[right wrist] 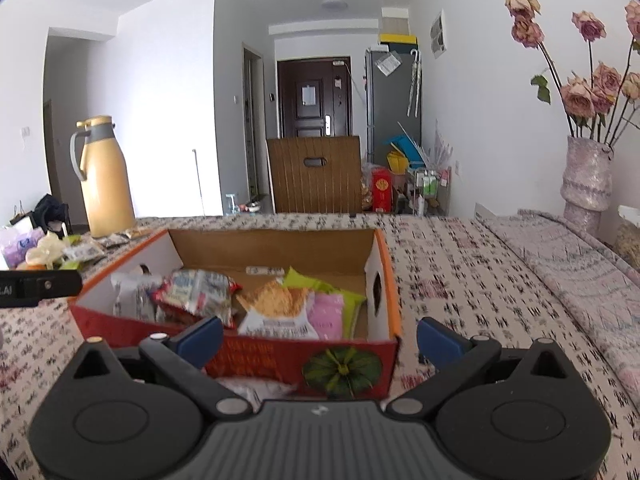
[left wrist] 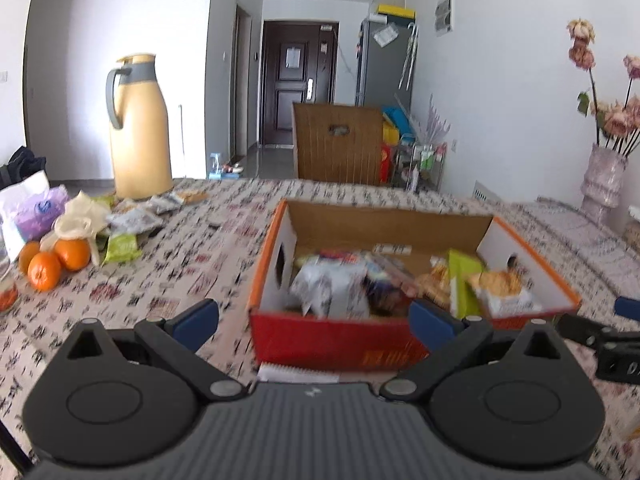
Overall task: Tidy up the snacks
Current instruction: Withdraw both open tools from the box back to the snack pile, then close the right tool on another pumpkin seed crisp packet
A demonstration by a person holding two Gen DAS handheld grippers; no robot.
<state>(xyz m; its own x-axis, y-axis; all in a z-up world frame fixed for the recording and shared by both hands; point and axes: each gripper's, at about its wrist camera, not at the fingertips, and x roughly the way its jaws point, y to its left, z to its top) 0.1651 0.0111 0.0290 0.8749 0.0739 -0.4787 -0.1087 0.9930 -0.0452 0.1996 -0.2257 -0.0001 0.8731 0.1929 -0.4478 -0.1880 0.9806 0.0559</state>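
The patterned table [left wrist: 180, 264] is carrying the open cardboard box [right wrist: 384, 280] near its front edge, already holding several snack packets [right wrist: 276, 312]. Loose snacks [left wrist: 132, 220] are lying toward the table's far left corner. The left gripper [left wrist: 314, 320] and right gripper [right wrist: 320, 336] are both hovering with jaws apart, empty. Approaching one loose packet squarely is advisable.

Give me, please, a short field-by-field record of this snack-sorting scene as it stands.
surface: table under a patterned cloth
container: open cardboard box, red front, holding several snack packets
loose snacks: small pile by the yellow thermos jug
fruit: three oranges at the far left
left tool: open, empty, facing the box
right tool: open, empty, at the box front
decor: vase of dried roses on the right
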